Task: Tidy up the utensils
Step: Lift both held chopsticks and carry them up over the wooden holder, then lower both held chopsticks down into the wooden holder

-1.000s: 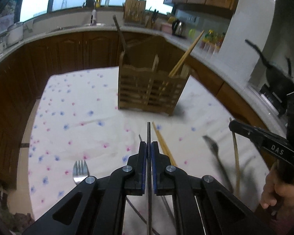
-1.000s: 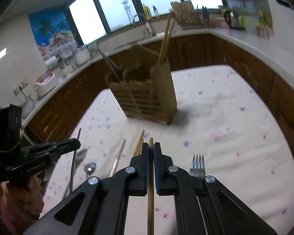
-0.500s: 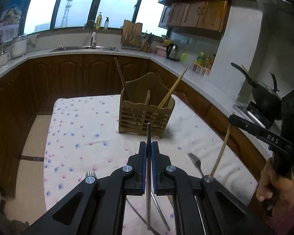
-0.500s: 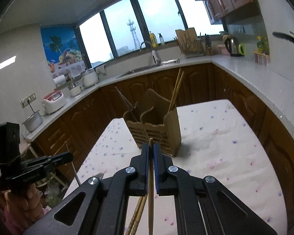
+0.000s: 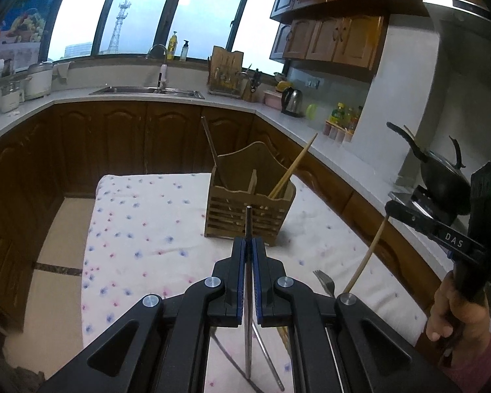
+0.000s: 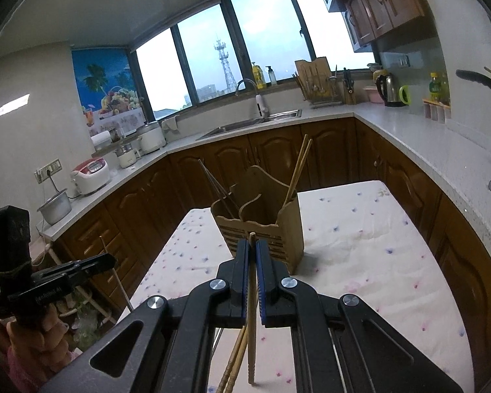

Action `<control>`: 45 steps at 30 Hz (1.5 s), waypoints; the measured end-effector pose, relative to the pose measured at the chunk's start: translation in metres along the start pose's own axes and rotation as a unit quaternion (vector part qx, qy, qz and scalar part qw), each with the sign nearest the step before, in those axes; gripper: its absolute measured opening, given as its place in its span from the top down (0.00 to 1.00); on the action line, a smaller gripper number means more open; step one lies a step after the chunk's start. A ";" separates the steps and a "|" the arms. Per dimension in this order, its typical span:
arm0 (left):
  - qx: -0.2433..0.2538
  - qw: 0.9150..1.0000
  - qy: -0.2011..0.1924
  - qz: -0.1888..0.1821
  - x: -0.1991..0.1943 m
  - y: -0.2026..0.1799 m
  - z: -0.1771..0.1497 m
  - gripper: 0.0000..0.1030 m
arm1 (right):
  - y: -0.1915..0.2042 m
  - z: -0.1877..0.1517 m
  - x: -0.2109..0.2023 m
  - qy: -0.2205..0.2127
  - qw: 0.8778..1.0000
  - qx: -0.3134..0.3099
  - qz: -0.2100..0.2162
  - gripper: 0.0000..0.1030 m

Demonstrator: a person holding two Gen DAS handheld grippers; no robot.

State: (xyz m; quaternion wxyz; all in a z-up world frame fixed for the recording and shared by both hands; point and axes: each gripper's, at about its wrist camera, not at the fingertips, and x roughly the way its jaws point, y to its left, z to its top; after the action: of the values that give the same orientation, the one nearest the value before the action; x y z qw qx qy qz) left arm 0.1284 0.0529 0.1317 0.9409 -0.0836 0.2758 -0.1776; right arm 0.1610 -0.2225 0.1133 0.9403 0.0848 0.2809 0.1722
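A wooden utensil caddy (image 5: 250,208) stands on the flowered tablecloth (image 5: 140,229); it also shows in the right wrist view (image 6: 262,229). Wooden chopsticks (image 5: 293,165) and dark metal chopsticks (image 5: 211,145) lean in it. My left gripper (image 5: 248,245) is shut on a metal chopstick (image 5: 248,226), held upright above the table, short of the caddy. My right gripper (image 6: 252,245) is shut on a wooden chopstick (image 6: 252,301); it shows in the left wrist view (image 5: 396,209) with the chopstick (image 5: 366,258) hanging down.
A fork (image 5: 324,281) lies on the cloth to the right. More metal chopsticks (image 5: 265,357) and wooden chopsticks (image 6: 234,363) lie under the grippers. Dark cabinets and a white counter (image 5: 131,93) with a sink surround the table. A black wok (image 5: 442,177) sits right.
Both grippers have risen and tilted up, each lifting its chopstick off the cloth. The caddy now looks smaller and farther below.
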 end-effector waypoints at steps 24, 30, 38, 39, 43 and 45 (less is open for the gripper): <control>-0.014 0.997 -0.075 -0.002 0.017 0.014 0.041 0.97 | -0.008 0.057 0.002 -0.073 0.997 0.011 -0.009 0.96; -0.016 0.994 -0.107 0.002 0.035 0.018 0.063 0.97 | -0.010 0.087 0.010 -0.109 0.994 0.017 -0.010 0.96; -0.008 0.988 -0.154 0.009 0.070 0.021 0.089 0.97 | -0.009 0.125 0.032 -0.146 0.989 0.010 -0.017 0.96; -0.007 0.987 -0.160 0.010 0.075 0.021 0.090 0.97 | -0.010 0.129 0.035 -0.148 0.989 0.009 -0.020 0.96; -0.006 0.984 -0.177 0.015 0.102 0.022 0.096 0.97 | -0.012 0.141 0.051 -0.159 0.987 0.007 -0.028 0.96; -0.006 0.983 -0.182 0.017 0.116 0.022 0.094 0.97 | -0.013 0.144 0.058 -0.163 0.986 0.005 -0.033 0.96</control>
State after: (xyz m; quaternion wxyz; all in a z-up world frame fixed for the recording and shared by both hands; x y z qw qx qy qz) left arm 0.2773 0.0350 0.1482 0.9779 -0.1150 0.1024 -0.1418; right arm 0.2906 -0.2222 0.1995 0.9782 0.1069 0.1278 0.1236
